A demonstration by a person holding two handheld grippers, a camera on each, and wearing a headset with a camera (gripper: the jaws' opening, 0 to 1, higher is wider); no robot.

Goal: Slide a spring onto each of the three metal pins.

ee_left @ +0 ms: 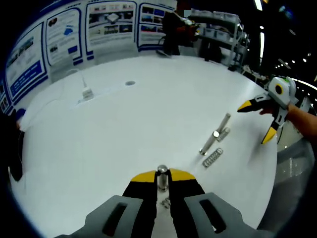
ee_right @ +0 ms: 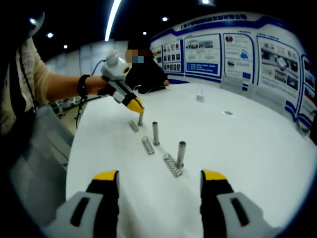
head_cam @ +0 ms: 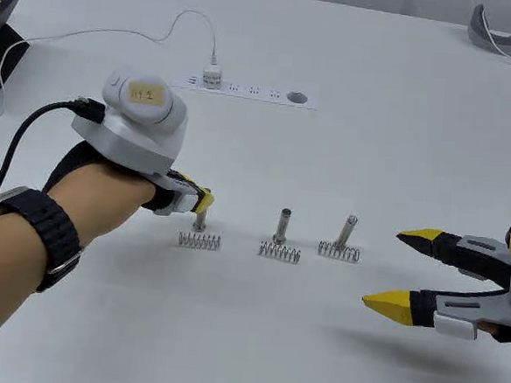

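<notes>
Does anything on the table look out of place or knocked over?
Nothing stands out. Three pins stand in a row, a spring lying by each; the right pin has a slight lean that may be camera perspective.

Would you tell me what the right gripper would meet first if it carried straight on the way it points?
The right gripper would probably meet the spring lying before the nearest pin, though depth is unclear.

Nothing here is reading clearly.
A yellow sticker is sitting on the rounded housing behind the left claw, carrying handwritten marks too small to make out. Far ahead of that claw, wall posters are showing only blurred print. Beyond the right claw, a blue banner of characters is running overhead, also illegible.
</notes>
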